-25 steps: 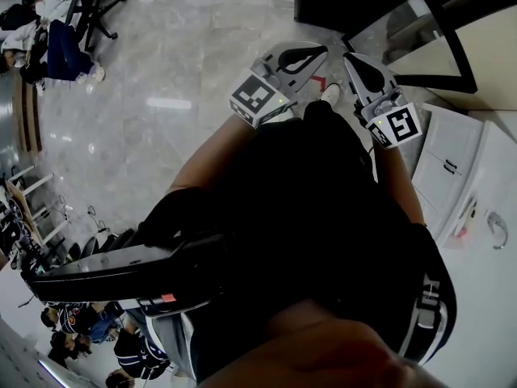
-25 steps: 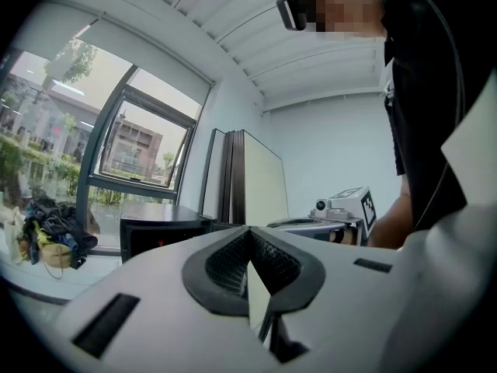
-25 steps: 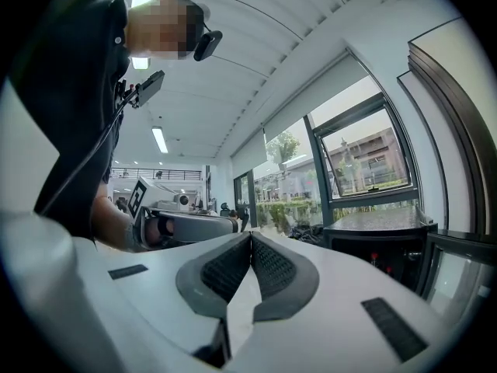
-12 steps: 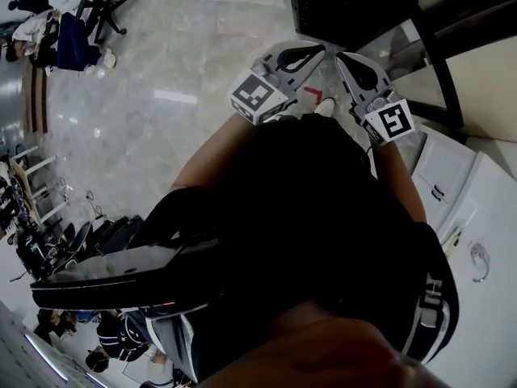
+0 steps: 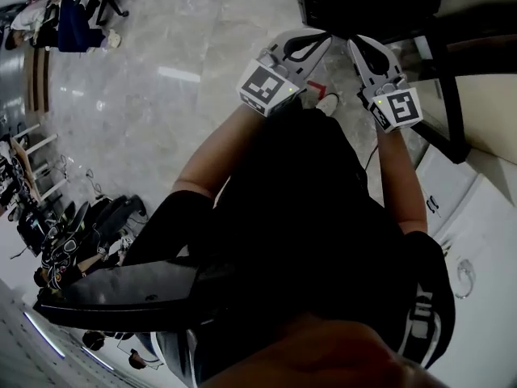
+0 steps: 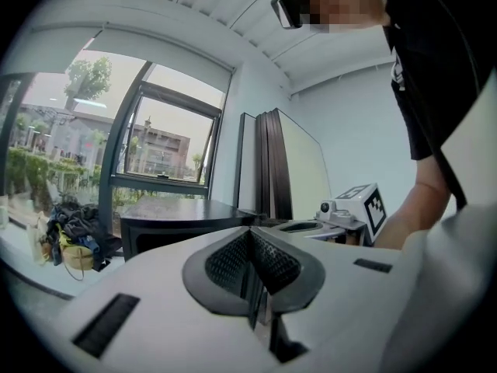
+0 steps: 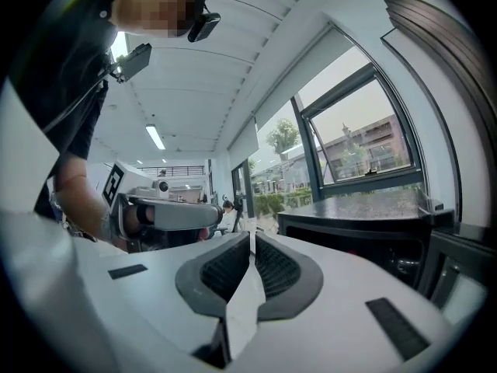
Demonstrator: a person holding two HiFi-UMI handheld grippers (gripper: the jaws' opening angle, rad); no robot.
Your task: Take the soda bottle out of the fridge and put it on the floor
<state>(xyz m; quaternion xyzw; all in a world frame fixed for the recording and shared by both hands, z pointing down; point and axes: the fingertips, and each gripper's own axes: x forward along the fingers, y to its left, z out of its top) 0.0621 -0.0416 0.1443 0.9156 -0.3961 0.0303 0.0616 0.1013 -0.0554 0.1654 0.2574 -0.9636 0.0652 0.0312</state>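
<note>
Both grippers are held side by side in front of the person, pointing at a low black fridge. My left gripper is shut with nothing between its jaws, its tips just short of the fridge's front. Close beside it, my right gripper is shut and empty too. In the left gripper view the shut jaws of my left gripper face the fridge, with the right gripper alongside. The right gripper view shows my right gripper before the fridge. No soda bottle is visible.
Grey marble floor spreads to the left, with a red mark by the person's shoe. White cabinets stand at the right. A dark frame rises beside the fridge. People sit at desks at far left. Windows lie behind the fridge.
Both grippers have moved forward together toward the fridge, which now fills more of the head view's top edge. Both stayed shut.
</note>
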